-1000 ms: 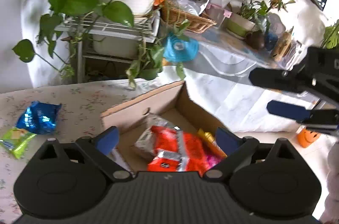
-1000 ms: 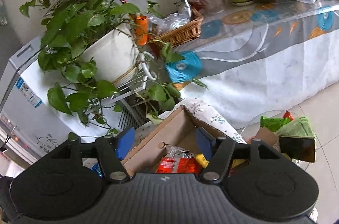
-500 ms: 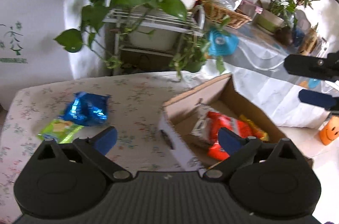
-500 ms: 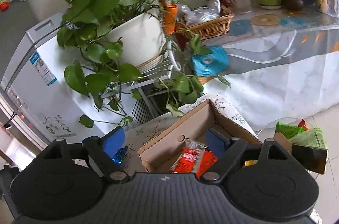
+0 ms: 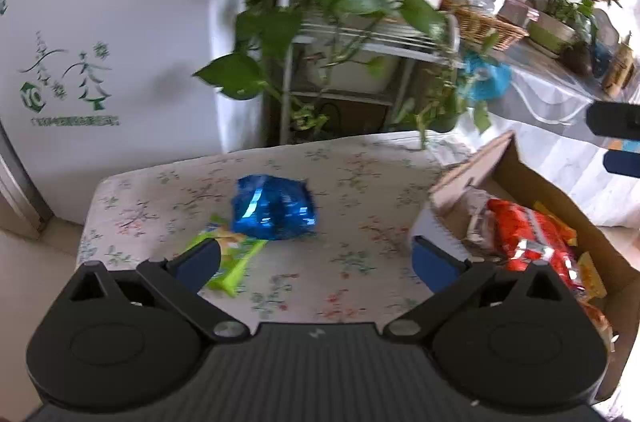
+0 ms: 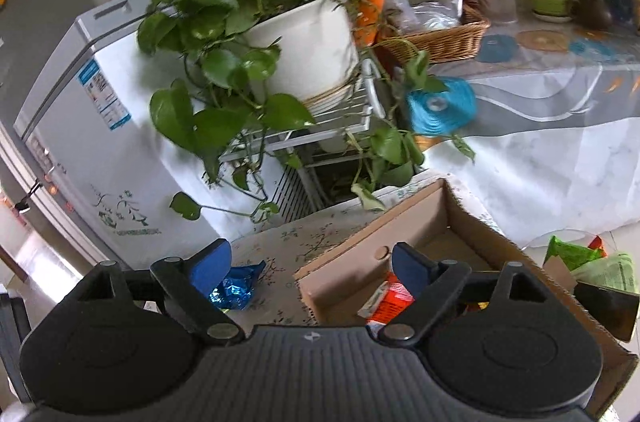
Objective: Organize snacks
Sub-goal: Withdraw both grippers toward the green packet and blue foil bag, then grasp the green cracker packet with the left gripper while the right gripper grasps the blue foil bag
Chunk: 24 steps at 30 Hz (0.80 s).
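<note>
The left claw (image 5: 316, 262) hangs released and empty above the floral tabletop (image 5: 360, 254), its blue pads spread wide. Straight ahead of it, a little left of centre, lies the blue foil snack bag (image 5: 274, 208); the green snack packet (image 5: 228, 260) lies just beside that bag and partly under it, its near end by the left pad, its long axis slanting from near-left to far-right. To the right stands the open cardboard box (image 5: 560, 190), already holding a red snack packet (image 5: 528, 242) and other wrappers.

The right claw (image 6: 310, 262) is likewise released and empty (it shows at the right edge of the left view too), raised near the box's near-left corner (image 6: 400, 234), with the blue bag (image 6: 236, 288) just peeking past its left pad. The left claw looks the nearer to both loose snacks, so the pickup is probably its job.

A second ago the left claw looked down into the box, with the two snacks off at the far left; it has since swung left, so that they now lie in front of it. The right view has swung left as well, bringing the blue bag into sight.
</note>
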Each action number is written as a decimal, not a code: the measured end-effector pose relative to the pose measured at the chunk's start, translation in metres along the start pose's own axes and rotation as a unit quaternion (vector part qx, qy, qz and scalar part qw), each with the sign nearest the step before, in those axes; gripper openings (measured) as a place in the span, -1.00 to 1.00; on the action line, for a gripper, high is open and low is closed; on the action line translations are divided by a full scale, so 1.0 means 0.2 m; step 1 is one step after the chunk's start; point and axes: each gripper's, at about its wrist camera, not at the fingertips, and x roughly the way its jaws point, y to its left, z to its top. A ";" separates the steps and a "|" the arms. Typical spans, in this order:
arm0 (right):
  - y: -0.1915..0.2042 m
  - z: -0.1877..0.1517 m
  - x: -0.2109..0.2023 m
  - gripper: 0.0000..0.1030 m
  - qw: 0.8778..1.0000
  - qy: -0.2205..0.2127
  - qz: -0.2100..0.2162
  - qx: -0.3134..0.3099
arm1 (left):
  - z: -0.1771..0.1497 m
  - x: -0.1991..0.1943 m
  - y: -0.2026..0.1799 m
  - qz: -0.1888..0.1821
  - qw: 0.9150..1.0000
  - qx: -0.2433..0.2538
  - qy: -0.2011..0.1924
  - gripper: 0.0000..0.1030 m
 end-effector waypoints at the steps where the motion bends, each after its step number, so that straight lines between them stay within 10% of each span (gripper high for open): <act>1: 0.01 0.00 0.01 0.78 1.000 0.001 0.002 -0.003 | 0.00 0.01 0.04 0.002 1.000 -0.007 0.002 0.97; 24: 0.29 -0.08 0.28 0.78 0.997 0.034 0.037 -0.060 | -0.04 0.33 0.31 0.013 0.995 0.095 0.016 0.97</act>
